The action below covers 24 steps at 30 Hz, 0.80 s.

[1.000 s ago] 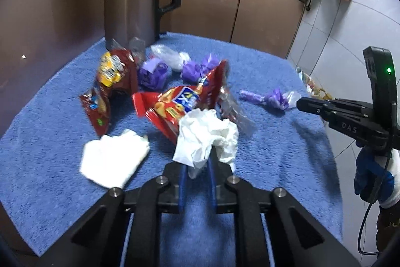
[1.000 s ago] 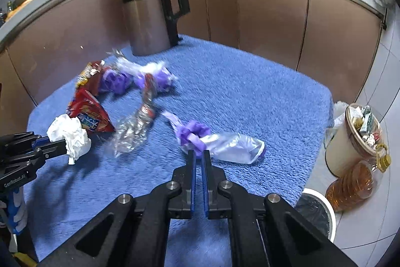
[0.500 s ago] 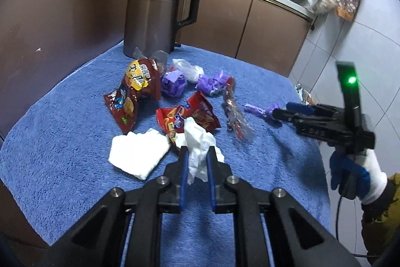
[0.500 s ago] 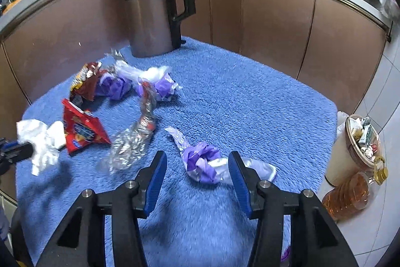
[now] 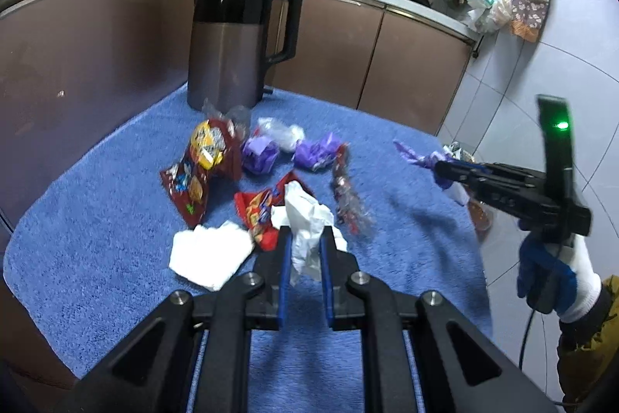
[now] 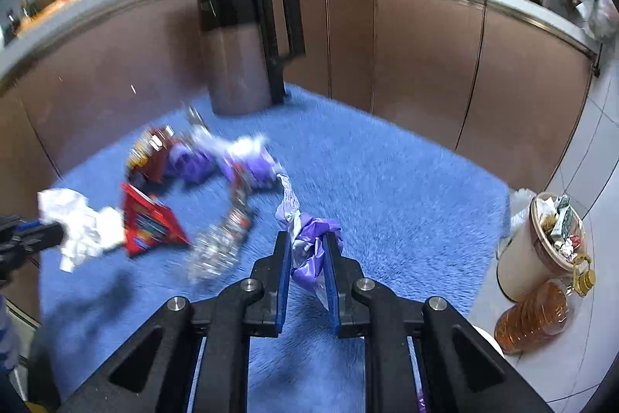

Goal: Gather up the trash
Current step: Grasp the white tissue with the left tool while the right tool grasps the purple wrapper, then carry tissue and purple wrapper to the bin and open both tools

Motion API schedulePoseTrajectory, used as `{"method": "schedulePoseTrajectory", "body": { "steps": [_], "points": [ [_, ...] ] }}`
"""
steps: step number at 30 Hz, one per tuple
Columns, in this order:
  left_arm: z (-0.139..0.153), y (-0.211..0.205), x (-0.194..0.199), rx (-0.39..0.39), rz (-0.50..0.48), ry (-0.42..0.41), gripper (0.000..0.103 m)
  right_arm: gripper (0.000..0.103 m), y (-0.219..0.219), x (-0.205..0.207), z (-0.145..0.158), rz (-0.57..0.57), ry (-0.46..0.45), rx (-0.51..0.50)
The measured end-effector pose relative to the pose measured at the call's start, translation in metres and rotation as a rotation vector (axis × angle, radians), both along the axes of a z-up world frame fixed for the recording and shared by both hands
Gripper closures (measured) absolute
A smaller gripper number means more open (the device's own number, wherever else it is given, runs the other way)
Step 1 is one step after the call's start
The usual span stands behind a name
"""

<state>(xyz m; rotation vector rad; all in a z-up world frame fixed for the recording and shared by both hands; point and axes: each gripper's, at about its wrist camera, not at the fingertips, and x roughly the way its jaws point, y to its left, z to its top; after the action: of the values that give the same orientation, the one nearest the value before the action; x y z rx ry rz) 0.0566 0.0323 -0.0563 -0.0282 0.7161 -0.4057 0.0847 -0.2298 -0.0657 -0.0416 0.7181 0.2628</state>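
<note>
A crumpled white tissue is pinched between the fingers of the left gripper, raised above the blue towel. A purple wrapper is clamped in the right gripper. Red snack bags are left near the towel's middle, before a kettle at its far edge.

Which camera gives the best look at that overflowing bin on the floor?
The right wrist view: the trash bin stands in plain sight beside the blue towel, heaped with rubbish. In the left wrist view the right gripper hides nearly all of it.
</note>
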Motion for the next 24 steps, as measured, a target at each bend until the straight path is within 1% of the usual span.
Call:
{"method": "schedulePoseTrajectory", "body": {
  "steps": [4, 9, 14, 17, 20, 24],
  "points": [
    [0.018, -0.008, -0.010, 0.000, -0.011, -0.035, 0.090, 0.088, -0.012, -0.030, 0.038, -0.003, -0.085, 0.056],
    [0.038, -0.027, -0.022, 0.004, -0.049, -0.072, 0.090, 0.088, -0.033, -0.069, 0.079, -0.028, -0.181, 0.079],
    [0.054, -0.067, -0.030, 0.010, -0.128, -0.096, 0.090, 0.088, -0.063, -0.106, 0.103, -0.084, -0.249, 0.091],
    [0.059, -0.101, -0.032, 0.022, -0.195, -0.106, 0.090, 0.088, -0.088, -0.121, 0.104, -0.133, -0.254, 0.098],
    [0.055, -0.145, -0.030, 0.044, -0.268, -0.097, 0.090, 0.087, -0.118, -0.129, 0.090, -0.204, -0.223, 0.109],
    [0.037, -0.208, -0.022, 0.057, -0.363, -0.031, 0.090, 0.087, -0.165, -0.128, 0.044, -0.308, -0.112, 0.180]
  ]
}}
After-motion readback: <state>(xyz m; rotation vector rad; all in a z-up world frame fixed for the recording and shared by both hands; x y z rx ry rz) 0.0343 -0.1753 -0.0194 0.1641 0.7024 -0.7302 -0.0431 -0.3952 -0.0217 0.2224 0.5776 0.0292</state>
